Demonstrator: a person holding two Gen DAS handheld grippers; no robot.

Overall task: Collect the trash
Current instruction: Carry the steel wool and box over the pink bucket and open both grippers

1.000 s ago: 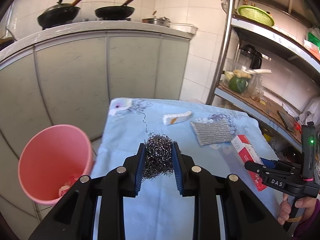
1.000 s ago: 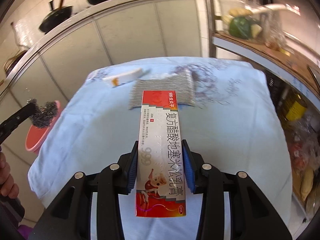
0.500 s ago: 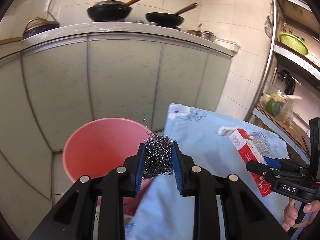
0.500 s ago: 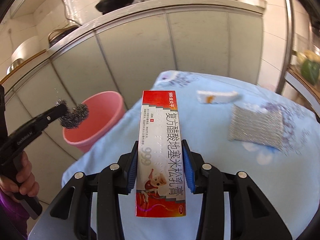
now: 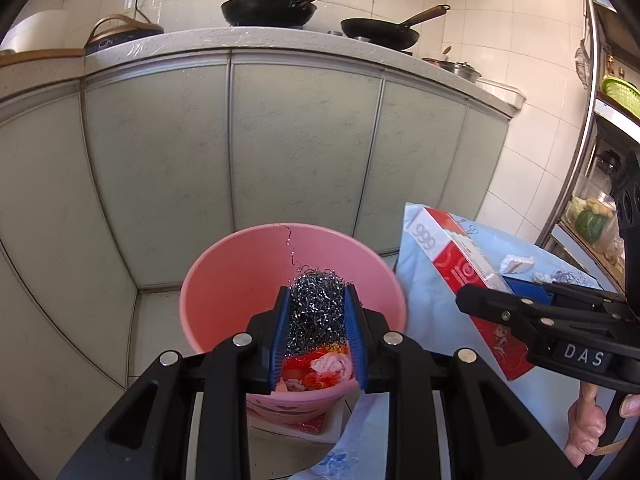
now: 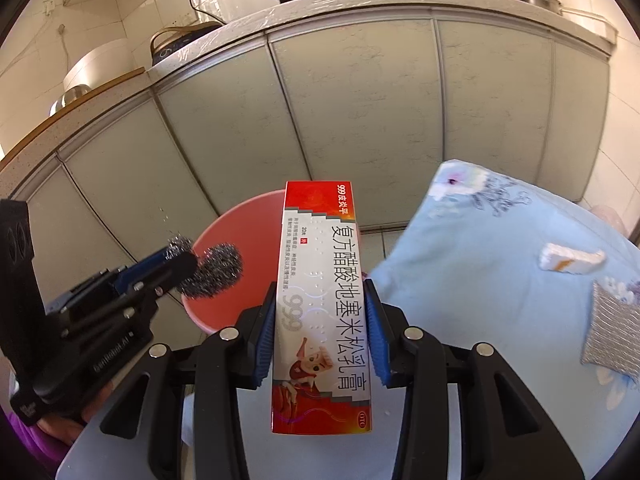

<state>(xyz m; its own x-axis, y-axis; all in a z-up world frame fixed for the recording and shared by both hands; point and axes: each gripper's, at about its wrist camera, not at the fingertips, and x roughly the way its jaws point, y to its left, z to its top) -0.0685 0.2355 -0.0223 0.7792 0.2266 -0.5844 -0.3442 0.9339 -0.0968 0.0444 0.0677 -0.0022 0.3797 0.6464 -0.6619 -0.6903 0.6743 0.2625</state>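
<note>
The left gripper was clamped on a tangled ball of grey steel wool, its blue pads pressing both sides, and it hung over the open mouth of the round pink plastic bin standing on the floor by the pale cabinet doors. Crumpled red and white scraps lay in the bin's bottom. The right gripper gripped a long red-and-white cardboard medicine box by its long sides, the box's far end reaching over the bin's right rim. To the right, on the worktop covered by a light blue flowered cloth, lay a small white crumpled wrapper and, nearer, a flat silver mesh scouring pad, the two apart from each other. Black woks sat on the far counter
</note>
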